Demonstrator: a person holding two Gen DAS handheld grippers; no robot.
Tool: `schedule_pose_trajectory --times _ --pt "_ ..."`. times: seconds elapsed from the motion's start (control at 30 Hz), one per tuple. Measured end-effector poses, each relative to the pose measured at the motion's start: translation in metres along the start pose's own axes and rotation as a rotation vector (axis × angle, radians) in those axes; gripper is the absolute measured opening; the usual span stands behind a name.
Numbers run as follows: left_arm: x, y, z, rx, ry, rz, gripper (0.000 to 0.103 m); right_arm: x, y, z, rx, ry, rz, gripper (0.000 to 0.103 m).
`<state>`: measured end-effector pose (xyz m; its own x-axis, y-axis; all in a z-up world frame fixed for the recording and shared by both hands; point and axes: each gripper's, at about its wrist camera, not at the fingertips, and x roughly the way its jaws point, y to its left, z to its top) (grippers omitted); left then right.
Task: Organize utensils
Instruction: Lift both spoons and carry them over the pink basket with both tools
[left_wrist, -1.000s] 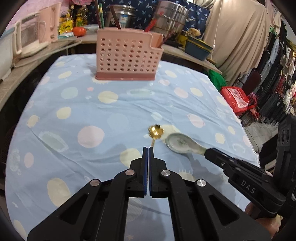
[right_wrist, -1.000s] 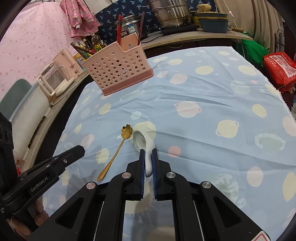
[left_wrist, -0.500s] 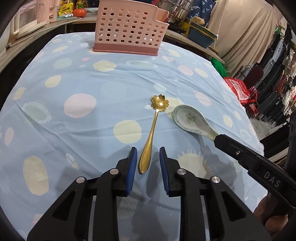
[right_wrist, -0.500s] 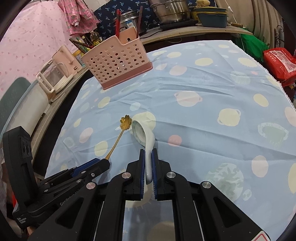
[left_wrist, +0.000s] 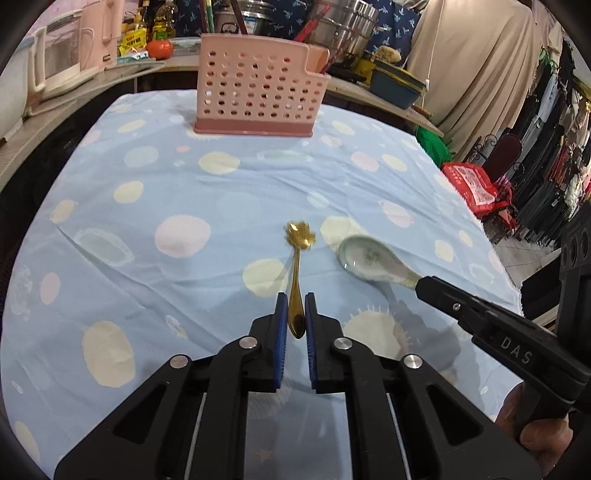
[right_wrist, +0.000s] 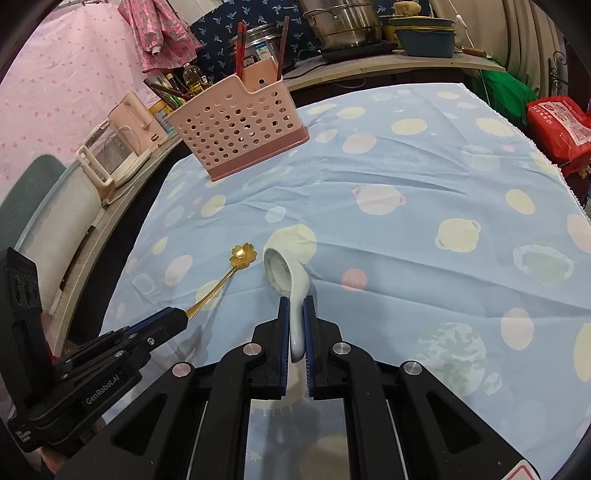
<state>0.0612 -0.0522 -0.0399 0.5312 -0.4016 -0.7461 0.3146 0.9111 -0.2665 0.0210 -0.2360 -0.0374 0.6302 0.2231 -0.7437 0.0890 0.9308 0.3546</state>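
Clamping gold spoon and ceramic spoon, both fingers sit mid-tablecloth.

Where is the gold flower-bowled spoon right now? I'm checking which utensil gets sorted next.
In the left wrist view the gold flower-bowled spoon lies mid-tablecloth, its handle between the left gripper fingers, left of the white ceramic soup spoon.

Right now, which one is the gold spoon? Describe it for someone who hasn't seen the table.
On the blue spotted tablecloth, in front of the pink perforated caddy, two spoons lie side by side. The gold spoon is the thin metal one with a flower-shaped bowl, unlike the wider white ceramic spoon.
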Motion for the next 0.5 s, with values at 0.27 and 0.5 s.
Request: schedule_pose_trajectory --times 0.27,0.5 --pt "-0.019 0.003 0.023 0.004 -0.059 0.015 0.0 -0.015 0.01 0.015 -0.023 -0.047 0.009 0.007" --pt "-0.03 0.008 0.039 0.003 -0.071 0.03 0.0 -0.02 0.018 0.029 -0.046 -0.08 0.015 0.007"
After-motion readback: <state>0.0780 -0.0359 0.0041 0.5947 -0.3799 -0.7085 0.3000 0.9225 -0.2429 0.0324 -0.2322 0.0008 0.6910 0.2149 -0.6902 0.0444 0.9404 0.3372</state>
